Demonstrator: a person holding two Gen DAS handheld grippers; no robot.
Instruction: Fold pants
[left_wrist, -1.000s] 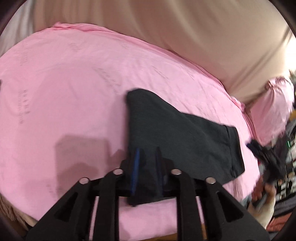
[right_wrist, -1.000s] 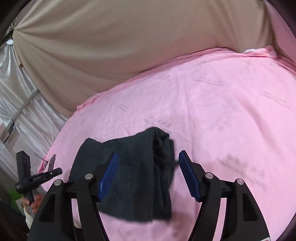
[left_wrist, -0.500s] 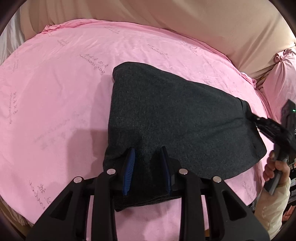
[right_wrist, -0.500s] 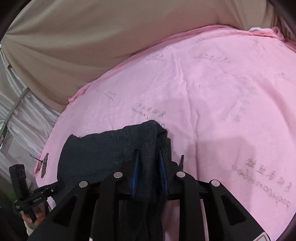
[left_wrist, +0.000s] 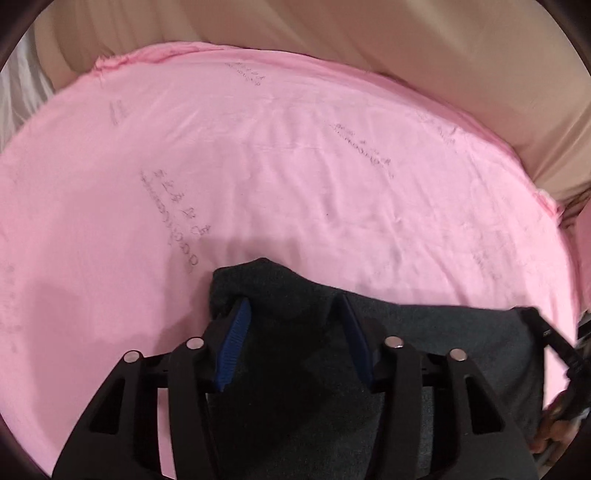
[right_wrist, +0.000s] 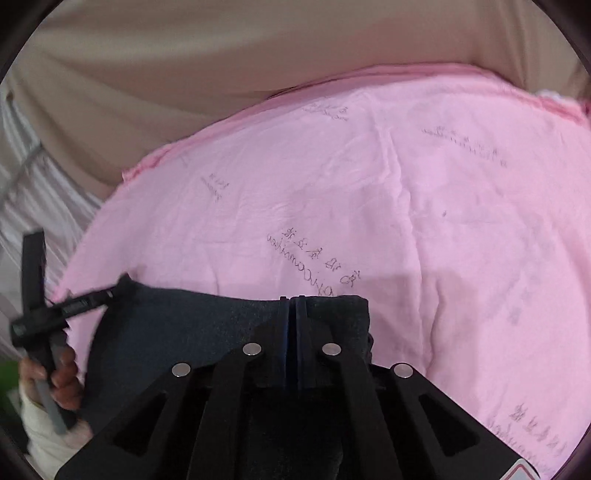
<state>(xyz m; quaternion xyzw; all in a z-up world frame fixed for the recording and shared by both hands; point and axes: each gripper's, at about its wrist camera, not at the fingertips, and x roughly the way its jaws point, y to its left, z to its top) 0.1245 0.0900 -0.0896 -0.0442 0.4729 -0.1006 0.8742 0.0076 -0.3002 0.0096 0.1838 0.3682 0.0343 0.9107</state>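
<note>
The dark grey pants (left_wrist: 424, 350) lie folded on the pink sheet (left_wrist: 295, 166), near its front edge. My left gripper (left_wrist: 295, 314) stands over their left end with its blue pads (left_wrist: 232, 343) spread apart, cloth bunched between them but not pinched. My right gripper (right_wrist: 293, 314) is shut on the right end of the pants (right_wrist: 184, 332). The left gripper also shows at the far left of the right wrist view (right_wrist: 74, 302), held in a hand.
The pink sheet (right_wrist: 406, 203) covers a bed, with printed writing on it. A beige curtain (left_wrist: 369, 44) hangs behind the bed. The right tool's dark edge (left_wrist: 554, 343) shows at the right border.
The left gripper has opened and let go of the pants. Both grippers have moved forward and lower with the folded pants. The right gripper, open one second ago, stays shut on the cloth.
</note>
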